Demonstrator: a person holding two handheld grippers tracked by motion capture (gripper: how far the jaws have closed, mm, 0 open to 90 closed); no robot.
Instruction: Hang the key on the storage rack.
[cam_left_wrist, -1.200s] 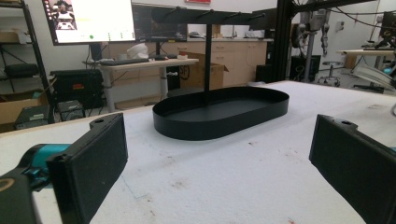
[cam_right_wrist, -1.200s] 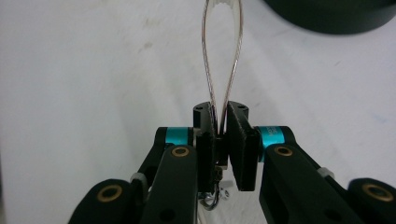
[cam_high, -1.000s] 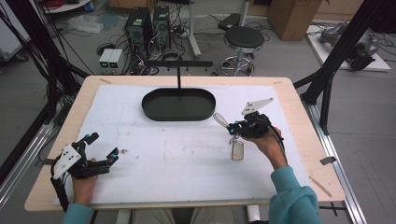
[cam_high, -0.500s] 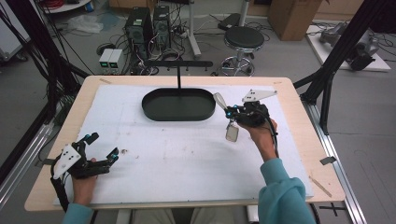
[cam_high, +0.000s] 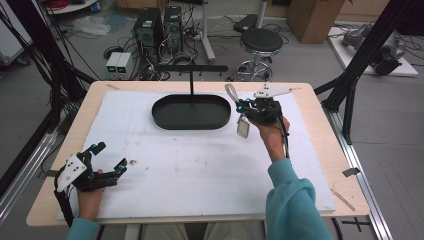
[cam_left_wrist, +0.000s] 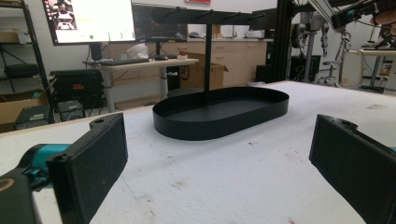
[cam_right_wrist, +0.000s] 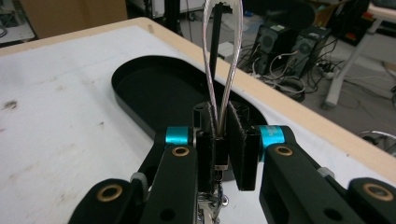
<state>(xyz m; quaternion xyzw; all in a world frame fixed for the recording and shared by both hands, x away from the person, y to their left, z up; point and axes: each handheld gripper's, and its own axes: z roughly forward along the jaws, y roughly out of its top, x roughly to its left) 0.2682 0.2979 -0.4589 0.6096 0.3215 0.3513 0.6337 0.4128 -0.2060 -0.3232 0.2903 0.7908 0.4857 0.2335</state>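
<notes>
Between the right gripper's (cam_right_wrist: 218, 140) black jaws, clamped tight: a clear strap loop (cam_right_wrist: 222, 51), long axis running straight out along the jaws and away from the hand, toward the black oval tray (cam_right_wrist: 154, 88) and its upright post (cam_right_wrist: 215, 37). In the high view, same right gripper (cam_high: 243, 106) lifted above the white mat (cam_high: 200, 165), just off the tray's (cam_high: 191, 112) right end, loop (cam_high: 231, 92) slanting up and to the left toward the far edge, a small pale tag (cam_high: 243, 128) dangling below the jaws. Grey three-cornered plate on top, sleeve in teal trailing back to the near edge. Near the table's front left corner, the left gripper (cam_high: 112, 157) resting low over the mat, jaws spread wide, nothing between them. From its own view, both black pads (cam_left_wrist: 93, 158) parted at either side, tray (cam_left_wrist: 219, 112) and T-shaped rack (cam_left_wrist: 210, 16) well ahead, monitors and benches beyond. Stool (cam_high: 260, 42) and computer towers (cam_high: 159, 25) on the floor past the far edge.
</notes>
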